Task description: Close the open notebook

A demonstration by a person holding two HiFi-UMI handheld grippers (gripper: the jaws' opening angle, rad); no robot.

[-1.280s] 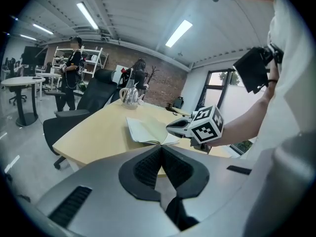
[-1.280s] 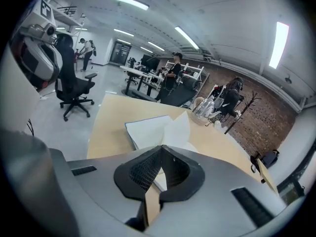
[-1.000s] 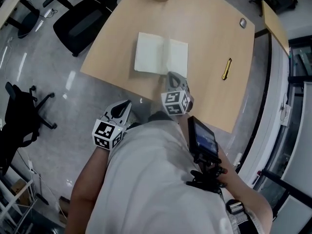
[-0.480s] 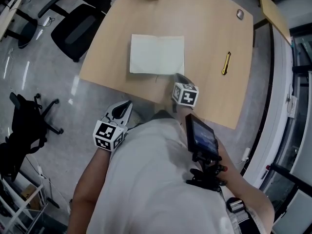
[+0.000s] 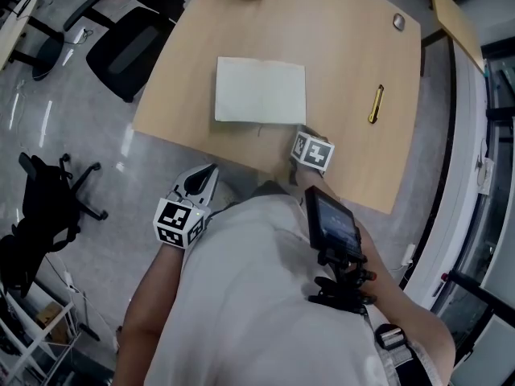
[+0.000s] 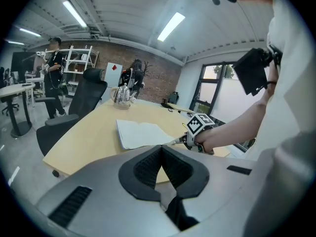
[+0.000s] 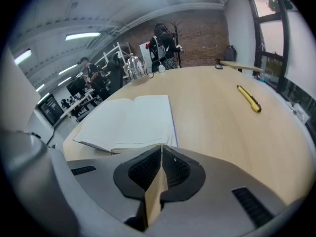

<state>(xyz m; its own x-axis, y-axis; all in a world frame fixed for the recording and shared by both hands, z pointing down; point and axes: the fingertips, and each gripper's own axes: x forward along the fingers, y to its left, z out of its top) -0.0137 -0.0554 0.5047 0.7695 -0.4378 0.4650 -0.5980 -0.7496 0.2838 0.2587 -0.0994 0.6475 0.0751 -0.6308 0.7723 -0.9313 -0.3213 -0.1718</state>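
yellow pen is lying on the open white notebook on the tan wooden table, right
No: the yellow pen lies on the tan wooden table, apart from the open white notebook, to its right. The head view shows bare wood between them.

Pale wood, matt paper, grey plastic

The table has a smooth, pale wood-look top with a soft sheen. The notebook shows matt off-white paper pages. The pen is glossy yellow. The left gripper and right gripper have smooth matt grey plastic shells, with black ribbed pads inside. The grey floor is polished and reflective. The shirt is white cloth.
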